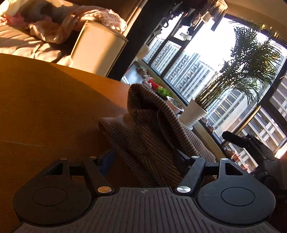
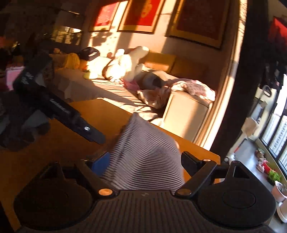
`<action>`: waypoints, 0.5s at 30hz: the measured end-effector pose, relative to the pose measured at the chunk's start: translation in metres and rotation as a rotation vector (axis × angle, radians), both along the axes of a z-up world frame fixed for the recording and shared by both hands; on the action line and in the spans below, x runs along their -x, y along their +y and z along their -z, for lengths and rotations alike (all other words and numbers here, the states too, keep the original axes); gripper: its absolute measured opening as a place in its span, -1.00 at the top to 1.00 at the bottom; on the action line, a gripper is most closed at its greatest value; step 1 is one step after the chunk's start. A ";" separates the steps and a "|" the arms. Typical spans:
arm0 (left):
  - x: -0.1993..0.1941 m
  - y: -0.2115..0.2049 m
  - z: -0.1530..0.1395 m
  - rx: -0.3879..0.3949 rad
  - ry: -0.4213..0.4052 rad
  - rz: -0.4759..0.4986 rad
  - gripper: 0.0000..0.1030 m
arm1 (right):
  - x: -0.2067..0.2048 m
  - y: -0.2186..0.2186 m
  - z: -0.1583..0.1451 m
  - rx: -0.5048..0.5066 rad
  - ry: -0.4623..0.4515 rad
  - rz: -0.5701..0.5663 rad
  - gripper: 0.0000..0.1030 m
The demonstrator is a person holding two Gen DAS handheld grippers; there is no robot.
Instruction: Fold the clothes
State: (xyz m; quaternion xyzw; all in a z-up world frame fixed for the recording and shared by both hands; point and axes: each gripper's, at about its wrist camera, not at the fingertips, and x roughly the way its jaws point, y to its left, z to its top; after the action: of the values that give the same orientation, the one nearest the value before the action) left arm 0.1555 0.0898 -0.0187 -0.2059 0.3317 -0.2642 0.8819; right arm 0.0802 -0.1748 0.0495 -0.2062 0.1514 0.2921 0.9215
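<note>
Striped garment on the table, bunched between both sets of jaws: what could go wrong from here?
1. The striped garment stands in a loose hump, not flat; folding it now would likely trap creases.
2. In the right wrist view the cloth lies between wide-set jaws of the right gripper, and a firm grip is not evident, so it may slip when lifted.
3. It lies near the table's far edge and could slide off.

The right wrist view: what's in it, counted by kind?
Striped garment: 1
Handheld tools, the right tool and the left tool: 2
Red framed pictures on the wall: 3
Wooden table: 1
Sofa: 1
White potted plant: 1
Total: 9
</note>
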 end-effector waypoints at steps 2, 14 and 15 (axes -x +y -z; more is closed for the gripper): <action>0.002 -0.002 0.005 0.003 0.010 0.012 -0.33 | 0.010 0.017 0.007 0.066 -0.010 -0.062 -0.69; 0.010 -0.003 0.013 0.014 0.023 0.028 -0.33 | -0.007 0.028 0.012 0.027 0.123 -0.037 0.37; 0.010 -0.004 0.014 0.019 0.025 0.032 -0.33 | -0.009 0.027 0.012 0.031 0.121 -0.017 0.41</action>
State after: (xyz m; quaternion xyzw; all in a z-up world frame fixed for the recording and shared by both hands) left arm 0.1457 0.0856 -0.0326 -0.2123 0.3432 -0.2787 0.8715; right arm 0.0895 -0.1479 0.0380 -0.2037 0.2098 0.3094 0.9048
